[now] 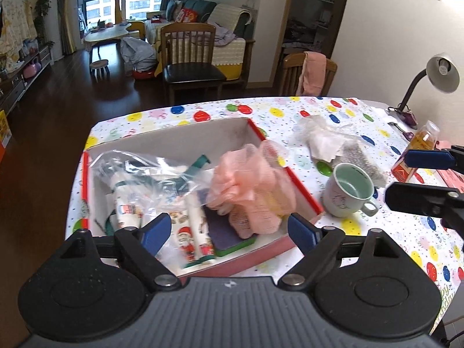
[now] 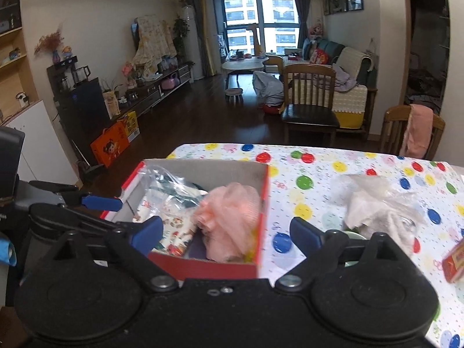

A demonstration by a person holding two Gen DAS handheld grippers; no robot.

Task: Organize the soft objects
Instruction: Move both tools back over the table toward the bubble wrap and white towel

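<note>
at the left of my left wrist view sits the red-rimmed box [image 1: 304, 187], and it already holds one clear plastic bag [image 1: 139, 171], one santa-print cloth [image 1: 188, 232], one purple-and-green sponge [image 1: 229, 236] and one pink mesh puff [image 1: 249, 185], which lies against the box's right wall. my left gripper [image 1: 229, 232] hangs over the near edge of the box with its jaws wide apart and nothing between them. so i judge one drop-off is done and i am between pieces.

moving right across the spotted tablecloth [image 1: 290, 110], one pale green mug [image 1: 348, 188] stands just beside the box, and behind it, in the centre right of the frame, lies one crumpled heap of white tissue and clear film [image 1: 322, 136] with something grey beside it that i cannot make out. that heap looks like the last soft thing left outside the box.

at the far right edge my right gripper [image 1: 426, 174] also shows its jaws spread and empty. next i would need to reach it over the mug to the heap, close gently, and carry it left to the box.
</note>
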